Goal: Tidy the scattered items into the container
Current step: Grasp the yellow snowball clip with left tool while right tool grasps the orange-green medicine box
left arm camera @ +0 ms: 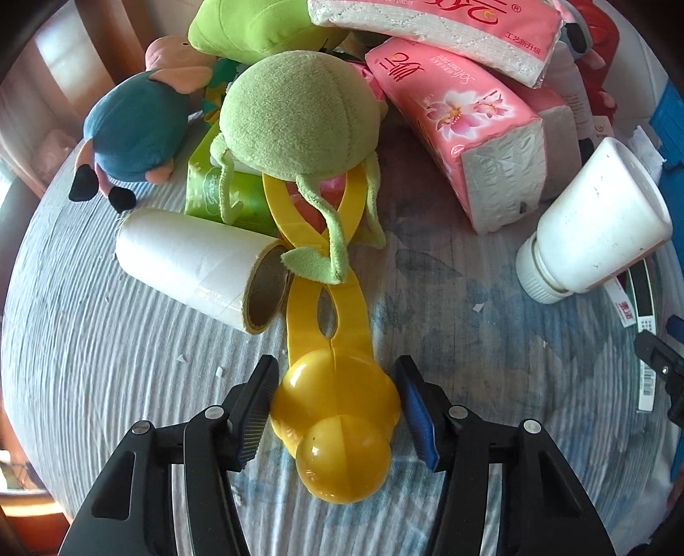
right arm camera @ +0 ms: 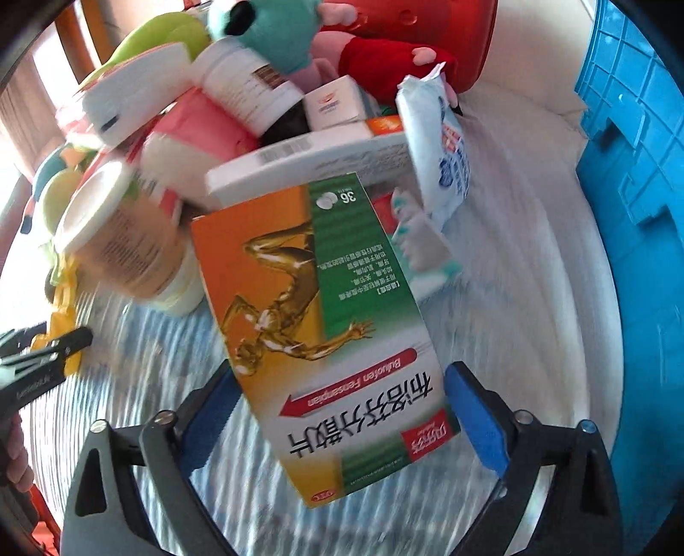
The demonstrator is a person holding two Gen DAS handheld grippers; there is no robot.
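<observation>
In the left wrist view my left gripper (left arm camera: 335,400) has its jaws around the round head of a yellow plastic clamp toy (left arm camera: 337,410); the left pad touches it, the right pad (left arm camera: 417,410) is just beside it. The toy's handles run under a green plush (left arm camera: 299,115). In the right wrist view my right gripper (right arm camera: 337,410) is shut on an orange and green medicine box (right arm camera: 308,316), held tilted above the cloth. The blue container (right arm camera: 632,141) stands at the right.
On the striped cloth lie a white paper roll (left arm camera: 192,261), a white bottle (left arm camera: 598,222), pink tissue packs (left arm camera: 461,128), a blue plush (left arm camera: 137,124), a white wipes pack (right arm camera: 440,141), a beige jar (right arm camera: 124,239) and a red item (right arm camera: 427,25).
</observation>
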